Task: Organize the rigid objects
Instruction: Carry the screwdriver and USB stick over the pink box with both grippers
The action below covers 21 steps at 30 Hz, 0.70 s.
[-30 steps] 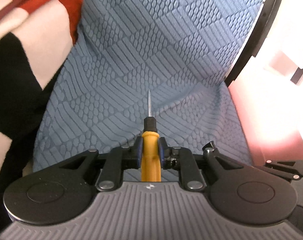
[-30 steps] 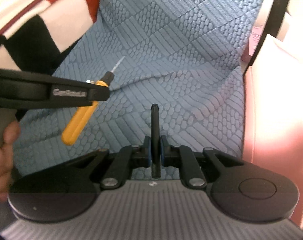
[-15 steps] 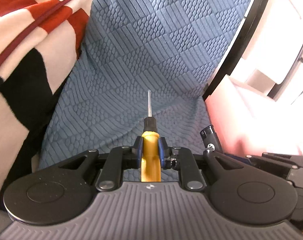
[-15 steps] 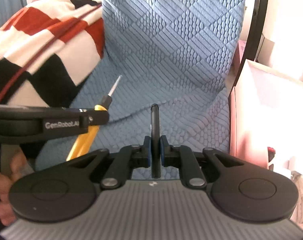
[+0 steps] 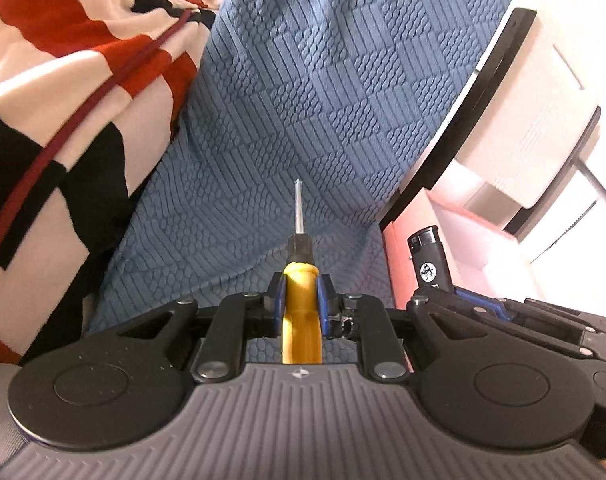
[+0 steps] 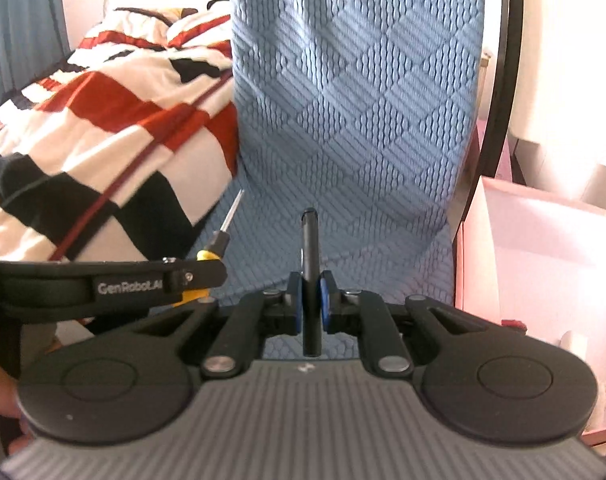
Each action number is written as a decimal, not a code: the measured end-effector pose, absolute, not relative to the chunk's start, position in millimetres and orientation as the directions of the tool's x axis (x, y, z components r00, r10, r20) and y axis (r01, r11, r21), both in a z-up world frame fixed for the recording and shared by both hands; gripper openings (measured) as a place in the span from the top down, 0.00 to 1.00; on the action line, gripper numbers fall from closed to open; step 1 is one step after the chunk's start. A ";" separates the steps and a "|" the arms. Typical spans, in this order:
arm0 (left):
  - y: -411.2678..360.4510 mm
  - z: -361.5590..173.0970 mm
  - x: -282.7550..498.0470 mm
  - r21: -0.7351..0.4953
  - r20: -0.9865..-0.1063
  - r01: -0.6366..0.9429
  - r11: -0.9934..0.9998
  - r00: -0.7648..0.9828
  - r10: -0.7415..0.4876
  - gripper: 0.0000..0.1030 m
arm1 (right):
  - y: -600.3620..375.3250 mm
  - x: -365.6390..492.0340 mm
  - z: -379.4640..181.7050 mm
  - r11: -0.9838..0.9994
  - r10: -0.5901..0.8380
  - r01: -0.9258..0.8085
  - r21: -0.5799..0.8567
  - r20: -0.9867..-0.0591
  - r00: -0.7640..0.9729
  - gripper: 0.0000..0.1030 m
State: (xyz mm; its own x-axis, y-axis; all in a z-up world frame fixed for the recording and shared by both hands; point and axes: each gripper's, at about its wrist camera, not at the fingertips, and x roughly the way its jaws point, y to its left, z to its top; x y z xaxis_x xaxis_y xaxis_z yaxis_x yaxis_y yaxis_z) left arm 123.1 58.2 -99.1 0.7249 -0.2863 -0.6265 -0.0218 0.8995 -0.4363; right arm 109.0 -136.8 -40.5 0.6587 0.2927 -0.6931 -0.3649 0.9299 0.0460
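Left gripper (image 5: 301,294) clamped on yellow-handled screwdriver (image 5: 301,296), shaft forward over blue textured fabric (image 5: 343,100). Right gripper (image 6: 311,294) clamped on black lighter (image 6: 310,256); pink box (image 6: 543,248) at right.

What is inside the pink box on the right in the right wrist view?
The pink box shows mostly bare, overexposed walls. Low inside it sit a small pale item and a dark red bit, too washed out to identify. The right gripper body hides its near corner.

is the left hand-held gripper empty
No, the left hand-held gripper is shut on a yellow-handled screwdriver, its shaft pointing forward over the blue textured fabric.
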 end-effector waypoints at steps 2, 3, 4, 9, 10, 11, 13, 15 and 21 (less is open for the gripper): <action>58.0 -95.1 120.6 -0.428 -0.626 -0.022 0.904 0.728 -0.279 0.81 | -137.4 108.1 -37.3 0.928 0.298 -0.368 0.049 -0.689 0.661 0.88; 57.7 -93.7 119.4 -0.425 -0.626 -0.021 0.905 0.729 -0.277 0.81 | -137.3 108.0 -36.3 0.929 0.297 -0.367 0.047 -0.687 0.663 0.88; 57.0 -92.5 118.3 -0.421 -0.627 -0.018 0.907 0.729 -0.276 0.81 | -138.6 108.0 -35.3 0.930 0.295 -0.365 0.047 -0.685 0.666 0.88; 48.6 -85.9 115.8 -0.418 -0.620 -0.005 0.908 0.733 -0.281 0.81 | -150.9 106.9 -29.3 0.938 0.290 -0.342 0.059 -0.676 0.678 0.88; 45.8 -84.6 115.7 -0.418 -0.618 -0.002 0.909 0.734 -0.283 0.81 | -153.8 106.0 -27.5 0.939 0.288 -0.339 0.059 -0.673 0.681 0.88; 42.6 -82.8 116.0 -0.419 -0.615 0.004 0.908 0.734 -0.287 0.81 | -157.1 104.9 -25.1 0.940 0.287 -0.335 0.059 -0.670 0.685 0.88; 36.1 -79.0 116.8 -0.422 -0.609 0.016 0.907 0.736 -0.296 0.81 | -164.0 103.1 -20.9 0.943 0.281 -0.326 0.059 -0.663 0.694 0.88; 28.1 -75.0 118.1 -0.424 -0.601 0.030 0.905 0.739 -0.306 0.81 | -172.4 101.6 -16.2 0.948 0.272 -0.313 0.057 -0.655 0.704 0.88; -1.6 -63.7 123.6 -0.436 -0.580 0.082 0.896 0.736 -0.349 0.81 | -198.6 96.6 -3.9 0.963 0.236 -0.267 0.048 -0.633 0.737 0.88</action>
